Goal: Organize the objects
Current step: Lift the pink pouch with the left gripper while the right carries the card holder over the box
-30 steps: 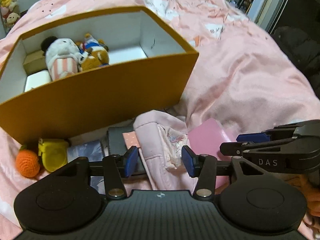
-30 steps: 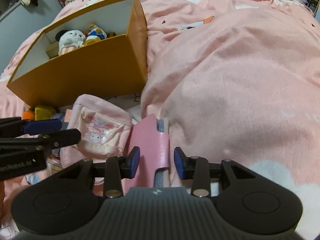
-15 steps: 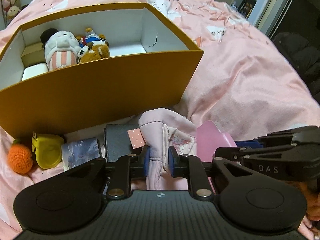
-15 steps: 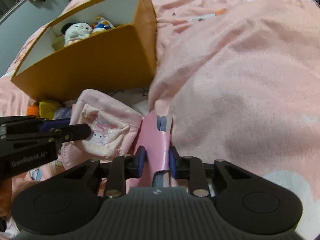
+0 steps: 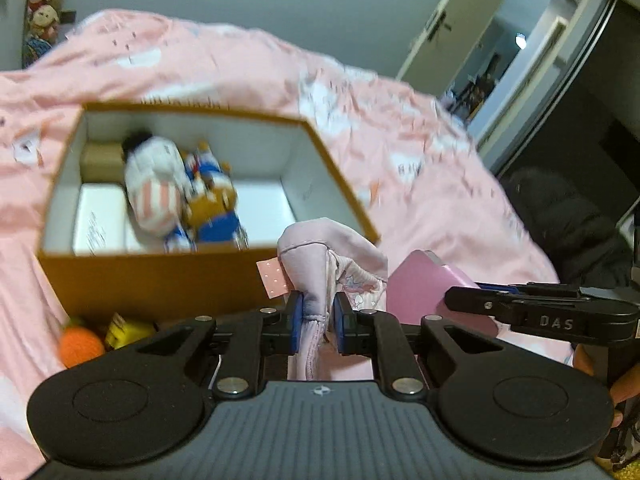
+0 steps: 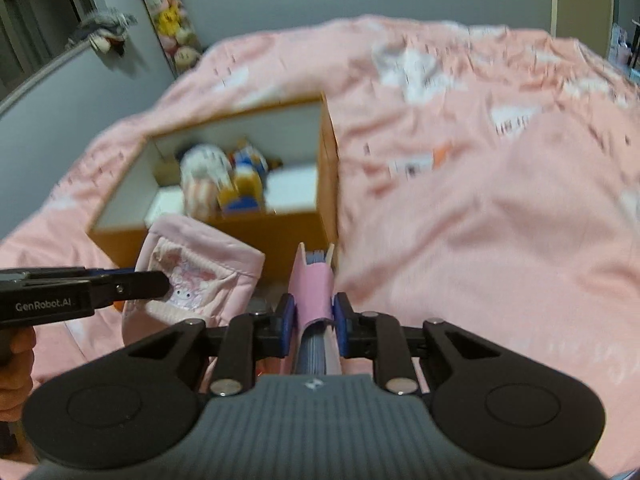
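Note:
My left gripper (image 5: 317, 322) is shut on a pale pink fabric pouch (image 5: 332, 256) and holds it up in front of the orange box (image 5: 160, 280). The pouch also shows in the right wrist view (image 6: 200, 268). My right gripper (image 6: 314, 318) is shut on a pink notebook (image 6: 312, 292), held edge-up just right of the pouch; it shows in the left wrist view too (image 5: 424, 284). The box (image 6: 280, 236) is open, white inside, and holds plush toys (image 5: 160, 188) and a small white box (image 5: 100, 220).
An orange crochet ball (image 5: 80, 346) and a yellow toy (image 5: 128, 330) lie on the pink duvet (image 5: 440, 184) below the box's near wall. Plush toys hang at the wall (image 6: 172, 20). A dark chair (image 5: 568, 216) stands at the right.
Both grippers closed, the left on the pouch and the right on the notebook, then lifted them off the duvet. The view now looks down into the box.

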`<state>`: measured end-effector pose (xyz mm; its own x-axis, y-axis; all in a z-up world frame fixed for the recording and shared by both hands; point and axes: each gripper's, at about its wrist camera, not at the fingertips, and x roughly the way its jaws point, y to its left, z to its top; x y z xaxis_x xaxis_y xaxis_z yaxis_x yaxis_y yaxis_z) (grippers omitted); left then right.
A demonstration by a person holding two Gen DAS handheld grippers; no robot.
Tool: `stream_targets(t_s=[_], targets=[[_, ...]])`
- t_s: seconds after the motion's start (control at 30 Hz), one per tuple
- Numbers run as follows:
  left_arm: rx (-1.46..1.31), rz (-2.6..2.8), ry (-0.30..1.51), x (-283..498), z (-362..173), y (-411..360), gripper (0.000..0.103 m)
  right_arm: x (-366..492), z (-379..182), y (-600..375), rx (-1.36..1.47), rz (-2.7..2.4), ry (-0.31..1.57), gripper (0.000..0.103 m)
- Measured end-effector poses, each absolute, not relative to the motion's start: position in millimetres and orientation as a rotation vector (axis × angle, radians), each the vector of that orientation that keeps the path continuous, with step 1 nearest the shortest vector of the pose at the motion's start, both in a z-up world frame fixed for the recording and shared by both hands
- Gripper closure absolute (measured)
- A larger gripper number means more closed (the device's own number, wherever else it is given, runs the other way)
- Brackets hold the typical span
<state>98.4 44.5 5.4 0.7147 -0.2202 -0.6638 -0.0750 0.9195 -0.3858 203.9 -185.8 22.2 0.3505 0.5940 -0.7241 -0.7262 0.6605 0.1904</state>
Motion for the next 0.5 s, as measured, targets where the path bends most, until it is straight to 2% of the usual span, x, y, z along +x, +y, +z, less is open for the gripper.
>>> stream_targets(t_s=[0.23, 0.5], targets=[[-0.378, -0.002, 0.69, 116, 46, 81, 0.085, 224, 70, -147, -0.15, 0.917, 0.74, 0.081], [-0.423, 0.062, 0.709, 172, 36, 124, 0.085, 278, 49, -62, -0.172, 0.891, 0.779, 0.081]])
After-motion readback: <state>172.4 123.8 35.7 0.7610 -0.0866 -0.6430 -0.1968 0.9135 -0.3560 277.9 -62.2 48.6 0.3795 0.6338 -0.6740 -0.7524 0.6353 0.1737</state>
